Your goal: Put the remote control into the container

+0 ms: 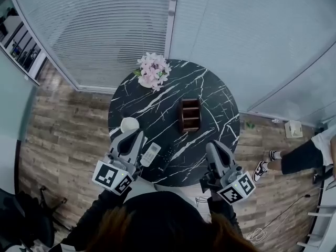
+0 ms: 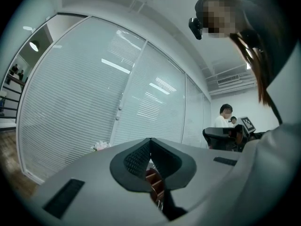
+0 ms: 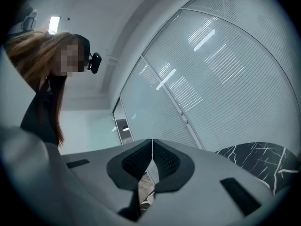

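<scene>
At the far left, a wood-plank floor (image 1: 63, 130) in grey-brown tones ran under a round desk (image 1: 210, 96) of black stone veined in white (a marble look, glossy). The left gripper (image 1: 137, 136), smooth grey with a marker cube at its rear, hovered over the desk's near-left edge. In the left gripper view its ribbed dark jaws were pressed together with nothing between them. A white rounded cup (image 1: 129, 125) sat just past its tip.

The remote control (image 1: 150, 154) lay flat on the desk just beside that gripper's right flank, near the front edge. It was a slim white bar with rounded ends, and its buttons were too small to make out. No jaws held it.

A cluster of pale pink flowers (image 1: 153, 71) stood at the far rim. Near the middle sat the container (image 1: 190, 115), a dark brown wooden box split into compartments, well apart from the remote.

The right gripper (image 1: 212, 145) hung at the near-right edge with its jaws likewise closed and empty. A bystander's leg (image 1: 299, 156) showed at far right.
</scene>
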Tool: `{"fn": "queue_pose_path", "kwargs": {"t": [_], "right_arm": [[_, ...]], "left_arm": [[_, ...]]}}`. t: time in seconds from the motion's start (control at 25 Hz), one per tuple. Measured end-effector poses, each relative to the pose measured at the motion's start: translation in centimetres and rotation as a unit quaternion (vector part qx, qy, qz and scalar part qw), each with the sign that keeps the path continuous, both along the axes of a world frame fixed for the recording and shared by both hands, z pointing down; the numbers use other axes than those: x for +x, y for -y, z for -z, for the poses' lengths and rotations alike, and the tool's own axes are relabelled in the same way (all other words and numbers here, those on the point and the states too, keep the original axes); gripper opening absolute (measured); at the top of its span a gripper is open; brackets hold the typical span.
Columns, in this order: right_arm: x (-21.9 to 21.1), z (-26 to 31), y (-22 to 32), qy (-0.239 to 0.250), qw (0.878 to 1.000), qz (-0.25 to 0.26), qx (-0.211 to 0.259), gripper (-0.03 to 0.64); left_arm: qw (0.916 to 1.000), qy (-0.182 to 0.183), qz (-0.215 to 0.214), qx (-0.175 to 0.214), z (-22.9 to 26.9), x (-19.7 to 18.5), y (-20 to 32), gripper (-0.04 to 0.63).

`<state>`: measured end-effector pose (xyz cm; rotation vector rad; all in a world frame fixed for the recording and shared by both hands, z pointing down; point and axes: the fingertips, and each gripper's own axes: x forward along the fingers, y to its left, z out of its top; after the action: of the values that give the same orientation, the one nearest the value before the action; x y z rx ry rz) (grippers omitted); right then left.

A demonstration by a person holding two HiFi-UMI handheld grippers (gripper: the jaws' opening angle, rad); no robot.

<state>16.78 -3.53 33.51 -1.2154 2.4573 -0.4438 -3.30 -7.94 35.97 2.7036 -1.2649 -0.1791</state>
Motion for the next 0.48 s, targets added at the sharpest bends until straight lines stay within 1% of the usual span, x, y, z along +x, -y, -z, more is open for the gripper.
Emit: {"fn": "queue_pose_path", "kwargs": {"t": [0.12,0.24,0.32,0.48], "right_arm": [[-0.1,0.0,0.4,-0.02,1.0,0.0,0.006,0.017],[0.0,-0.2,0.5,-0.041,0.999,-0.012,0.01,0.017],[-0.1,-0.3,0.5,-0.053,0.998,-0.021,0.011,0.017],[-0.7,-0.4,1.0,-0.052,0.998,-0.031,0.001,0.017]], "left_arm": [[1.0,-0.004,-0.003,0.005,0.1,0.1,0.3,0.008],[0.9999,-0.004,-0.012,0.006,-0.1,0.5,0.6,0.008],[0.9997,-0.01,-0.015,0.013,0.2,0.6,0.8,0.008],[0.9992,-0.011,-0.011,0.037,1.3,0.2,1.7,0.008]]}}
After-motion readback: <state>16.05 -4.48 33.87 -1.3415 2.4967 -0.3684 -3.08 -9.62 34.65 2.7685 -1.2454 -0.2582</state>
